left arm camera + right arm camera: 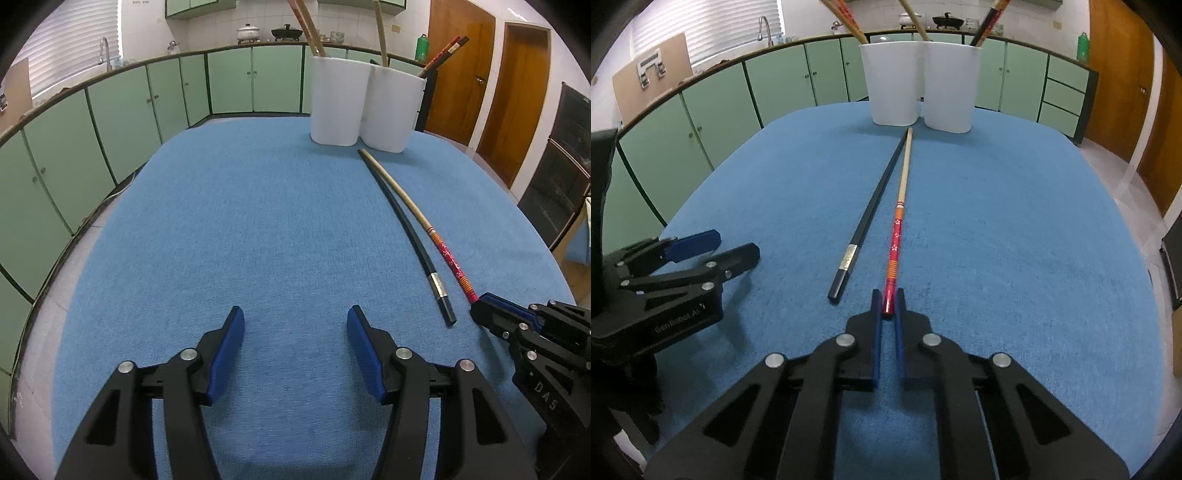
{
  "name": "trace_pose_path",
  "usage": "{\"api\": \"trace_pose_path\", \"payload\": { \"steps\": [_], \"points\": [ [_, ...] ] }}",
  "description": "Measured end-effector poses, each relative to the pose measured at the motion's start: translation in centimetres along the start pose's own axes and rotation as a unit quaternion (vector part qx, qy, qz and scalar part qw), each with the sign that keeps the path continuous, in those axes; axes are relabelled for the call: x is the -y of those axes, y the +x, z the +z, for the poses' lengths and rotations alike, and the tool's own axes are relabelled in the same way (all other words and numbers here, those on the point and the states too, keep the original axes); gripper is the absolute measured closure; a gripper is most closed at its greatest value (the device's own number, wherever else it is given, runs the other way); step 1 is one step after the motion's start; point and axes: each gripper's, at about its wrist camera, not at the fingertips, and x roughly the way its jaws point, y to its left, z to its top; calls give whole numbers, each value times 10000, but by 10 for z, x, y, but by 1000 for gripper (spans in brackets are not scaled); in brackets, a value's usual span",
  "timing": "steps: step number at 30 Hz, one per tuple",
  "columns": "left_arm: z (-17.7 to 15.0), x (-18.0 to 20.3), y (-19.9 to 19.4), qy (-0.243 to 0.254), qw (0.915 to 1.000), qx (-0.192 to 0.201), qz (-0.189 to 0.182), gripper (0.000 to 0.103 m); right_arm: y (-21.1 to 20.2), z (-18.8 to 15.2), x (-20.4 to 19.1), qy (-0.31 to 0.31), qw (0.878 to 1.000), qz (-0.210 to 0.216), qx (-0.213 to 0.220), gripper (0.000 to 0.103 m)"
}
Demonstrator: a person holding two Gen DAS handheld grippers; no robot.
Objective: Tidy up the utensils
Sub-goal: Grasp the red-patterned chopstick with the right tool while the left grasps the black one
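Two chopsticks lie on the blue table: a red-and-wood chopstick (899,218) (439,243) and a black chopstick (871,218) (410,236), tips pointing at two white holder cups (919,85) (360,103) that hold several chopsticks. My right gripper (887,301) is shut on the red end of the red-and-wood chopstick, which still rests on the cloth; it shows at the right in the left wrist view (484,308). My left gripper (295,325) is open and empty over the cloth, left of the chopsticks, and shows in the right wrist view (727,247).
The blue tablecloth (240,221) covers the table. Green cabinets (147,103) run along the back and left. Wooden doors (461,74) stand at the right.
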Motion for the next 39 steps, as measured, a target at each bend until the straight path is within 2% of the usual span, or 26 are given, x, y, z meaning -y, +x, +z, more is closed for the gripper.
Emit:
{"api": "trace_pose_path", "payload": {
  "steps": [8, 14, 21, 26, 33, 39],
  "points": [
    [5, 28, -7, 137, 9993, 94, -334, 46, -10, -3, 34, 371, 9991, -161, 96, 98],
    [4, 53, -5, 285, 9981, 18, -552, 46, -10, -6, 49, 507, 9987, -35, 20, 98],
    [4, 70, 5, 376, 9977, -96, -563, 46, -10, -6, 54, 483, 9988, 61, -30, 98],
    [6, 77, 10, 456, 9983, -96, -342, 48, -10, -7, 57, 533, 9985, 143, -41, 98],
    [4, 75, 7, 395, 9990, -29, -228, 84, -9, -8, 56, 470, 9989, 78, -25, 97],
    [3, 84, 8, 551, 9984, -21, -111, 96, -8, -8, 52, 389, 9992, -6, -13, 97]
  ]
}}
